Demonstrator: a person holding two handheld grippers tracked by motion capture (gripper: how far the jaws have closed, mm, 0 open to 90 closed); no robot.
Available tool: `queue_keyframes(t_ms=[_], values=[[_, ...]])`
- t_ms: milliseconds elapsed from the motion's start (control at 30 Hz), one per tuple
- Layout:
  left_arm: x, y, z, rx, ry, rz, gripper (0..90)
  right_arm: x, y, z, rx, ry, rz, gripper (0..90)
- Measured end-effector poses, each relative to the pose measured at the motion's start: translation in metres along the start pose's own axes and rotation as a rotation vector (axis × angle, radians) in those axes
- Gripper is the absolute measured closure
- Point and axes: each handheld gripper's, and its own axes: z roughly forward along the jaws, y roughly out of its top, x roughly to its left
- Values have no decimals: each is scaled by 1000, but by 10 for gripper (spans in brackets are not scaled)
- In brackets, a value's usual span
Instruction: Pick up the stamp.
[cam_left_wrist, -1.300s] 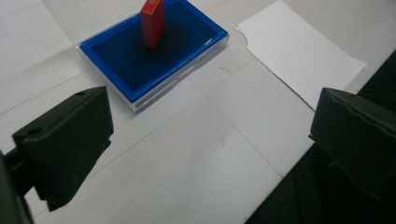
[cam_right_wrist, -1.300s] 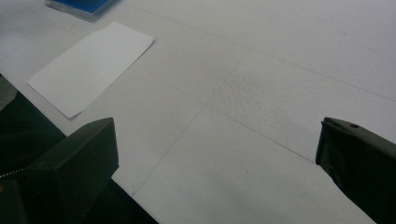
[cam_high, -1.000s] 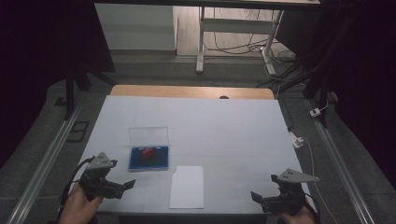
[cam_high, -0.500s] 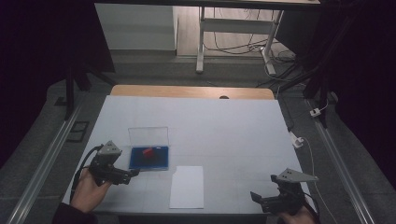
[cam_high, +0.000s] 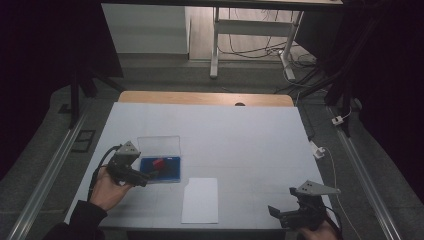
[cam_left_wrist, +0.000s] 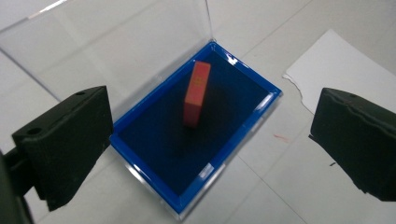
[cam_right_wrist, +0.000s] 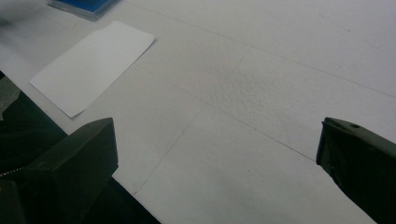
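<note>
Red block (cam_left_wrist: 196, 93) standing on edge inside the blue box (cam_left_wrist: 154, 154), near the desk's left front corner. Directly ahead of the left hand-held gripper (cam_left_wrist: 210, 140), jaws spread wide, long axis pointing away. Right hand-held gripper (cam_high: 300, 212) released, well apart.

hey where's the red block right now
The red block stands on edge inside the open blue case, on the table's left in the high view, just ahead of the left gripper, whose jaws are open, with the white paper nearby.
</note>
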Motion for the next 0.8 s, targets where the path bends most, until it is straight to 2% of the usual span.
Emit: queue_keyframes(t_ms=[200, 400, 567, 667, 800], values=[[1, 8, 15, 33, 11, 26, 0, 0, 0, 0, 2, 2, -3, 0], [0, 15, 32, 68, 2, 51, 0, 1, 0, 0, 5, 5, -5, 0], [-2, 17, 36, 94, 15, 72, 10, 1, 0, 0, 5, 7, -7, 0], [0, 16, 35, 96, 28, 91, 76, 1, 0, 0, 8, 8, -11, 0], [4, 14, 33, 100, 19, 95, 250, 2, 0, 1, 11, 8, -19, 0]])
